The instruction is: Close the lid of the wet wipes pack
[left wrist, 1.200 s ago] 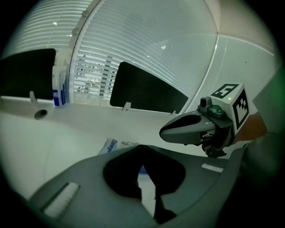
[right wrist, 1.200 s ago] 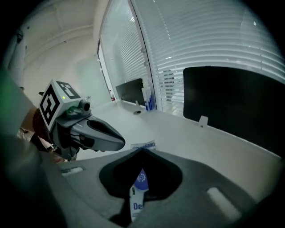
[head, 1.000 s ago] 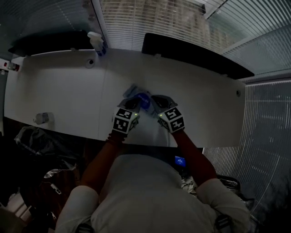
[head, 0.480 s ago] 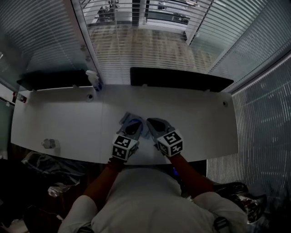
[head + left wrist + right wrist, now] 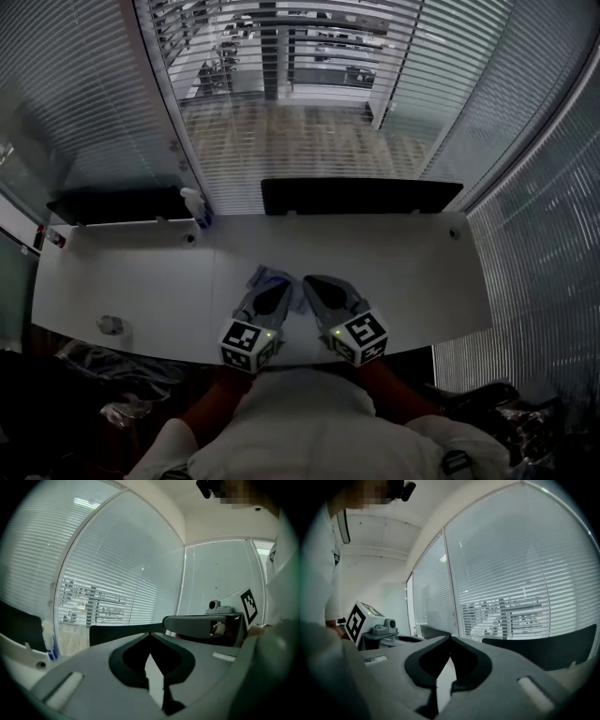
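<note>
Your left gripper (image 5: 274, 292) and right gripper (image 5: 317, 284) side by side just short of the wet wipes pack (image 5: 263, 276), both jaw pairs pressed together on nothing, pack flat on the white table (image 5: 403, 272), probably touching the left tips, lid too dim to judge

The desk (image 5: 122, 272) is white. The wet wipes pack (image 5: 265, 277) looks light blue. The left gripper (image 5: 279, 287) and the right gripper (image 5: 311, 281) are grey, with black on the inside of the jaws. The cube (image 5: 246, 343) on the left gripper and the one on the right have black and white squares, with a tiny green light by each. The spray bottle (image 5: 197, 208) is white with blue low down. The long panel (image 5: 361, 197) behind the desk is black. The blinds (image 5: 300, 94) have thin pale stripes. The person's shirt (image 5: 300, 422) is light grey.
</note>
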{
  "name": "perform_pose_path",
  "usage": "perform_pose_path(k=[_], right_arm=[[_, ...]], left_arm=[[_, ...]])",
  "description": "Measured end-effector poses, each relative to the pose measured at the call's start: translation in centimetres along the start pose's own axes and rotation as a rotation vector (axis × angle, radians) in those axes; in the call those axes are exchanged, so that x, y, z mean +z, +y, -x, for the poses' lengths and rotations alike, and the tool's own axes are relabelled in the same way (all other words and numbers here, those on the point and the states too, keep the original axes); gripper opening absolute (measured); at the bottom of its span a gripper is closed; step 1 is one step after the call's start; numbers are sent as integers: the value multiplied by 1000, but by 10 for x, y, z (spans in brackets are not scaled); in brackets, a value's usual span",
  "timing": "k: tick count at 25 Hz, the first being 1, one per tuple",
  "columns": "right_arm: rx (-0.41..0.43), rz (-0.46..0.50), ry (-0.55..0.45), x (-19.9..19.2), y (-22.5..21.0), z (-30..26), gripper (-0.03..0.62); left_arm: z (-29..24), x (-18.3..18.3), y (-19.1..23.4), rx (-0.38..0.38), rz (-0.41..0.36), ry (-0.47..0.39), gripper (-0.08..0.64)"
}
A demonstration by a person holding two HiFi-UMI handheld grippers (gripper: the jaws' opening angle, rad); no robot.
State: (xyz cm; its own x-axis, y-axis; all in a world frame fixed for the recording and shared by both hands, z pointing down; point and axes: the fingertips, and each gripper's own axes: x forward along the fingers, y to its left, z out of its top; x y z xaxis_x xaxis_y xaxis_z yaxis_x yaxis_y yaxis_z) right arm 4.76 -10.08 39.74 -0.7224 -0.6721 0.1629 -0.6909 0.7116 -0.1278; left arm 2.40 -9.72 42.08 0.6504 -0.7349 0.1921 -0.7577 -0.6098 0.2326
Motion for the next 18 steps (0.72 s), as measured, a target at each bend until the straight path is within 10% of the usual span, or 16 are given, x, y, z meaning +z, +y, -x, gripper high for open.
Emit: perform_pose_path(k=[18], right_arm=[[-21, 22, -112, 35, 19, 33, 0]], left_arm=[[22, 42, -26, -14, -31, -116, 3]])
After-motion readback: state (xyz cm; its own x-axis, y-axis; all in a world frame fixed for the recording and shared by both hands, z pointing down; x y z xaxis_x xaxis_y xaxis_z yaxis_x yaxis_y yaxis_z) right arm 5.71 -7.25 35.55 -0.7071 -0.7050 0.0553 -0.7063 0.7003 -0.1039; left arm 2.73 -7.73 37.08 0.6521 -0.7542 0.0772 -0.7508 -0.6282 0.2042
